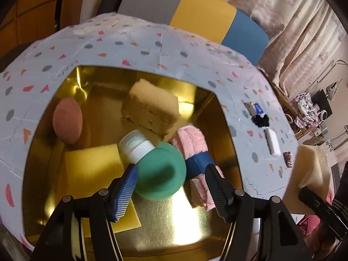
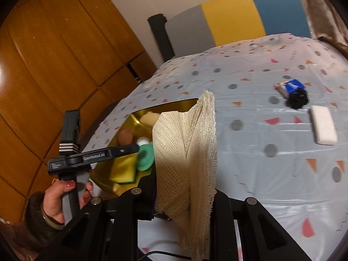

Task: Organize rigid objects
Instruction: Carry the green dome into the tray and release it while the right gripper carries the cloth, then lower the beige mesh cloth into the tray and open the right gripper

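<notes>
Setting: a home, a lived-in room. Landmark is the table under a pale blue confetti-print plastic cloth (image 2: 250,130). Behind it, a grey-yellow-blue padded chair back (image 2: 235,19); beside it, beige patterned curtains (image 1: 304,21) and wood-panelled cupboard doors (image 2: 54,65).

Gold tray (image 1: 219,113) holds: tan sponge block (image 1: 150,106), brown oval pad (image 1: 67,120), flat yellow sponge (image 1: 91,165), rolled pink cloth (image 1: 191,143) with blue band. Green-and-white bottle (image 1: 161,171) tilted above tray floor, possibly unsupported. Cream mesh cloth (image 2: 187,152) hangs folded. White block (image 2: 323,125) lies flat on table (image 2: 239,100).
</notes>
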`<control>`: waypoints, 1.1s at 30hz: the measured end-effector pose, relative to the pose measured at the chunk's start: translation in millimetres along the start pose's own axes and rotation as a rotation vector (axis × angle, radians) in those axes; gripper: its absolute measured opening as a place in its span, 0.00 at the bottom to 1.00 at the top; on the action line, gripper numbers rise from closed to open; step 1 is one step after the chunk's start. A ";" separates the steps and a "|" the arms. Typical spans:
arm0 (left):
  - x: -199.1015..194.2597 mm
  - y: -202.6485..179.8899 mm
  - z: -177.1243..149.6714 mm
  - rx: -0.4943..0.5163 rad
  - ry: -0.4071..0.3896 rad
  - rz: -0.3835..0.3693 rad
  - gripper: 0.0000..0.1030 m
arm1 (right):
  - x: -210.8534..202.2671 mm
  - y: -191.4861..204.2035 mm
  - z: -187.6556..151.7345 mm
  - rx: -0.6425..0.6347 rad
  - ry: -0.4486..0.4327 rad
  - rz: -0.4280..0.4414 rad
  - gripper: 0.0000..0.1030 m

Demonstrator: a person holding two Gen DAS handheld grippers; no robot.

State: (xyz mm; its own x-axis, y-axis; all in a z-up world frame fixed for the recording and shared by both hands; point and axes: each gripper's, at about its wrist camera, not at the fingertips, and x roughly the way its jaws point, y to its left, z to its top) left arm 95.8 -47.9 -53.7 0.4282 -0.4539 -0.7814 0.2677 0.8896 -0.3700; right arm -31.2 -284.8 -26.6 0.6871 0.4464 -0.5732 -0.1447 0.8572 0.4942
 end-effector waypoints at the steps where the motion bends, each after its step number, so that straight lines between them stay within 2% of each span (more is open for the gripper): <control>1: -4.9 1.2 -0.3 0.002 -0.014 -0.004 0.63 | 5.0 7.8 1.3 -0.006 0.004 0.003 0.23; 6: -33.7 13.9 -5.3 -0.023 -0.097 -0.015 0.63 | 28.6 19.1 10.6 -0.011 0.030 0.018 0.23; 12: -58.7 44.1 -16.2 -0.112 -0.150 -0.060 0.63 | 57.9 35.1 18.5 -0.010 0.075 0.037 0.23; 21: -83.2 75.6 -22.9 -0.156 -0.209 -0.013 0.63 | 92.5 68.0 10.0 -0.036 0.151 0.060 0.24; 25: -88.5 82.2 -26.1 -0.170 -0.220 -0.016 0.63 | 104.3 71.9 24.3 -0.069 0.139 -0.049 0.24; 28: -90.3 84.7 -28.4 -0.174 -0.220 -0.024 0.63 | 117.0 72.5 42.9 -0.150 0.120 -0.128 0.28; 33: -91.3 80.7 -29.3 -0.164 -0.214 -0.036 0.63 | 157.3 67.1 72.4 -0.274 0.174 -0.251 0.29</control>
State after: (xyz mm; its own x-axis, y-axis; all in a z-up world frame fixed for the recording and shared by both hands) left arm 53.0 66.9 -26.9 0.5984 -0.4700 -0.6489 0.1498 0.8612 -0.4856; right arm 118.8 -175.6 -36.2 0.5981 0.2311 -0.7673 -0.1879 0.9713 0.1460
